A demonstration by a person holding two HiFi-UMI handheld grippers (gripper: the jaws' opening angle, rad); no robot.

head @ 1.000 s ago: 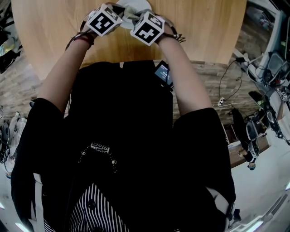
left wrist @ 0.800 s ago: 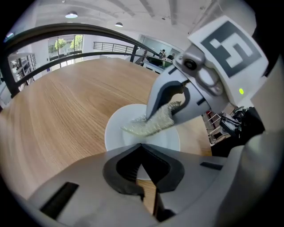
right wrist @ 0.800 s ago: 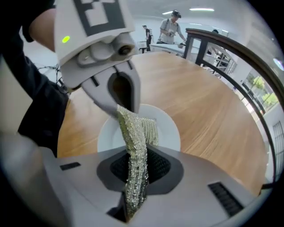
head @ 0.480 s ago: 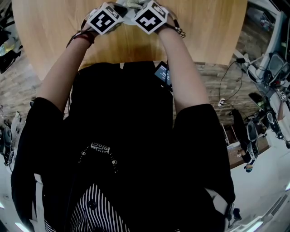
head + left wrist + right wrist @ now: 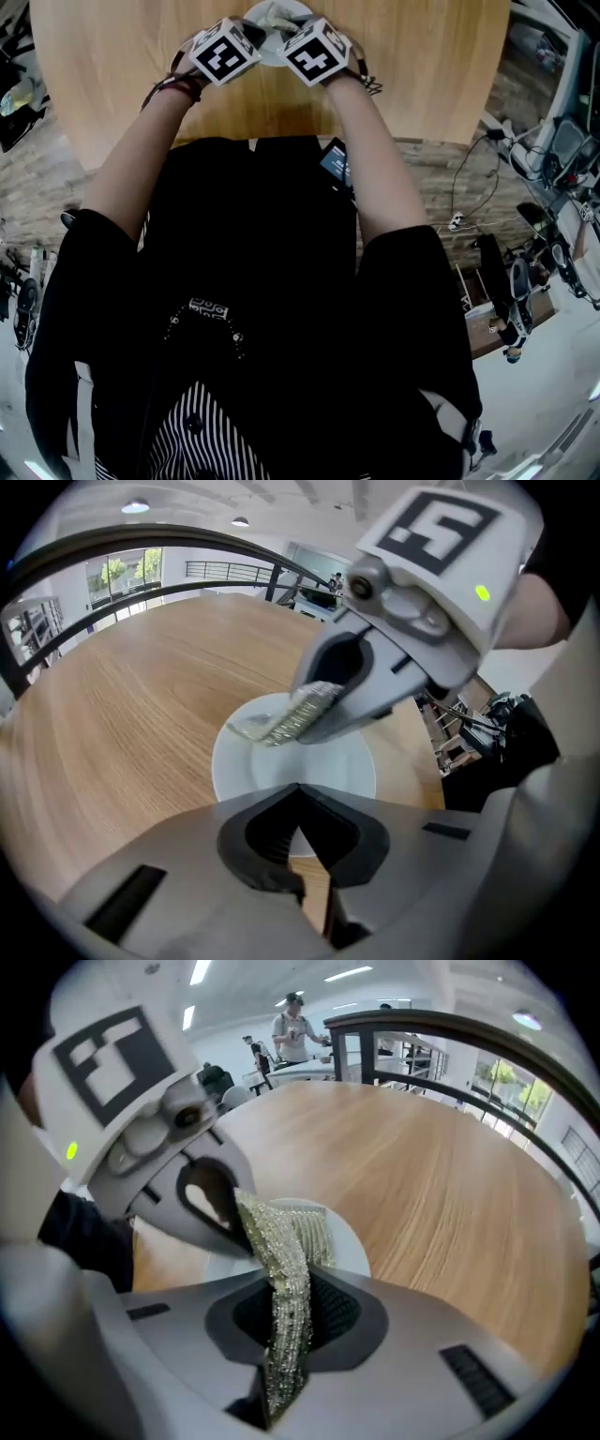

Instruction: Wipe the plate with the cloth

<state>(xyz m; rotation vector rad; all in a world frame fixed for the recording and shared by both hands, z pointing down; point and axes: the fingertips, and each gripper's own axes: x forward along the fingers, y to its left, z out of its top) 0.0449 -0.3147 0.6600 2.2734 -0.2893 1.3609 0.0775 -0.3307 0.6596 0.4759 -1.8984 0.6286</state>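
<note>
Sitting on the pale wooden table (image 5: 422, 56), the white plate (image 5: 323, 766) lies at the far middle of the head view, just beyond the two grippers. The cloth (image 5: 281, 1241), a shiny, coarse-knit strip of yellowish green, reaches out over the plate's surface; whether its free end touches the plate cannot be made out. The cloth runs back between the fingers of the right gripper (image 5: 286, 1283), which are closed on it and pinch it along its length, with a tail trailing back toward the camera. From the left gripper view this gripper comes in from the right and slopes down over the plate, the cloth sticking out leftward from its tip. The left gripper (image 5: 300, 789) sits just beside it on the left, over the plate's near rim. Its fingers are pressed together with nothing between them, and plate and table show through the dark opening behind their tips. In the head view the two marker cubes stand side by side, close together, with the person's bare forearms leading back to a black top. A dark railing curves round the table's far side, and people stand in the bright room beyond.
</note>
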